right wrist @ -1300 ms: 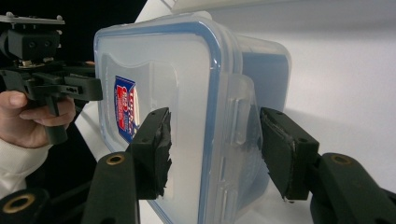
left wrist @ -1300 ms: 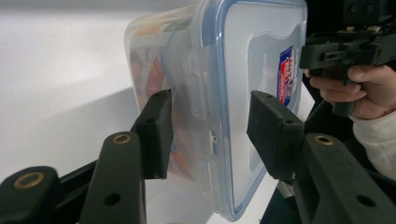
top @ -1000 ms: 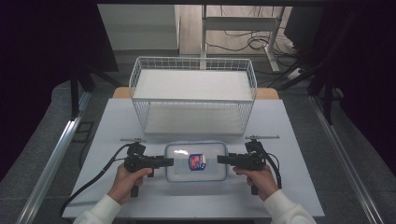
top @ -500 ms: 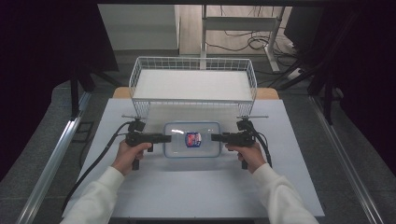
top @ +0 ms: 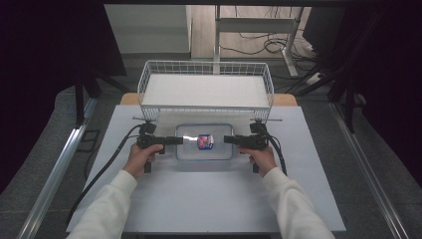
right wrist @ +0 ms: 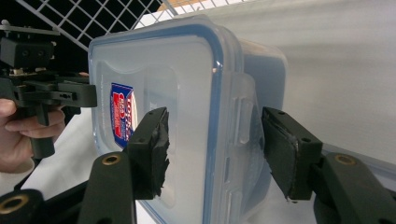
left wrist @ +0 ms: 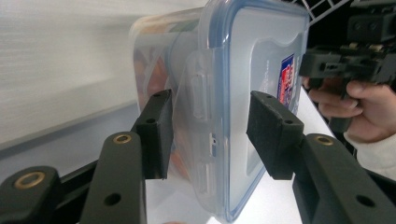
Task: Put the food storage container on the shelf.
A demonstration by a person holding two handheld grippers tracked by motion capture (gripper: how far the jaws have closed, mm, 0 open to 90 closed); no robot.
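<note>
A clear plastic container [top: 219,133] with a blue-rimmed snap lid and a red-and-blue label lies flat just in front of the wire basket [top: 205,63]. My left gripper [top: 179,141] clasps its left end and my right gripper [top: 228,140] its right end. In the left gripper view the container [left wrist: 252,56] sits between the jaws of the left gripper [left wrist: 208,135], one pad under the body and one over the lid. In the right gripper view the right gripper [right wrist: 215,149] straddles the container [right wrist: 154,60] the same way. Reddish contents show dimly through the wall.
The white wire basket stands at the table's far edge, just beyond the container. The pale table [top: 209,199] stretches toward the person in front. Cables [top: 107,164] trail from both grippers. A metal rail [top: 54,174] runs along the left side.
Both hands have moved away from the person toward the basket, and the container has travelled with them from the table's middle to just before the basket.
</note>
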